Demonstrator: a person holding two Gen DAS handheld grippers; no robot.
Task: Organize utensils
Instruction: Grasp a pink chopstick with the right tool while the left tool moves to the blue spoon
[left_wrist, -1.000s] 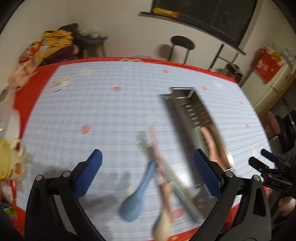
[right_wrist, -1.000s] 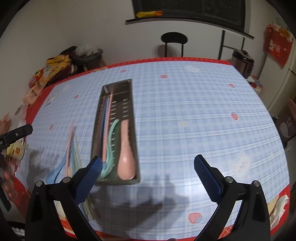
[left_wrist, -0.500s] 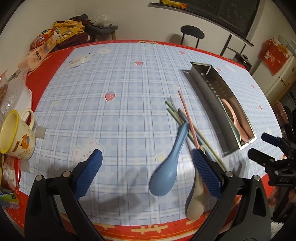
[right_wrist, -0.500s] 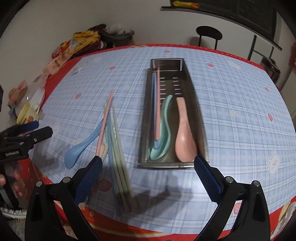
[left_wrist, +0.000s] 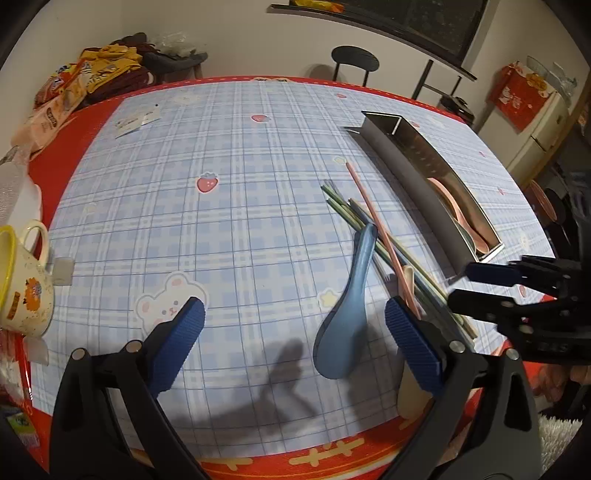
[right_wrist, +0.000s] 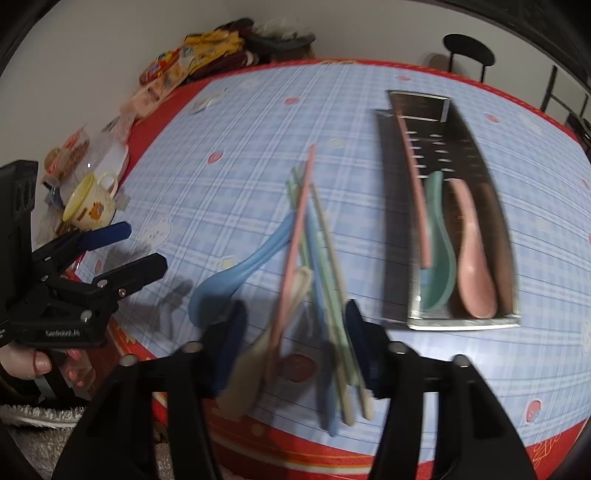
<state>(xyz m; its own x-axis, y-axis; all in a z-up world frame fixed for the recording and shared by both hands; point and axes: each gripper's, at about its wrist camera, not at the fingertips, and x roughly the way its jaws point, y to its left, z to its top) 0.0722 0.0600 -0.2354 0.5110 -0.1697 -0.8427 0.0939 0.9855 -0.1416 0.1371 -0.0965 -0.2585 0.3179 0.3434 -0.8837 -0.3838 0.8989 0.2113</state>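
On the desk (left_wrist: 229, 206), loose chopsticks (left_wrist: 380, 236) and a blue spoon (left_wrist: 345, 314) lie beside the steel tray (right_wrist: 480, 206), which holds more spoons. The right gripper (right_wrist: 293, 339), blurred, has its jaws closing around the chopstick ends; whether they touch is unclear. The left gripper (left_wrist: 295, 332) hangs with its jaws wide, empty, hiding part of a cream spoon (left_wrist: 410, 391).

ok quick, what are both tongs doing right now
left tongs: open, empty, above the blue plastic spoon.
right tongs: closing around the loose chopsticks, not yet gripping.
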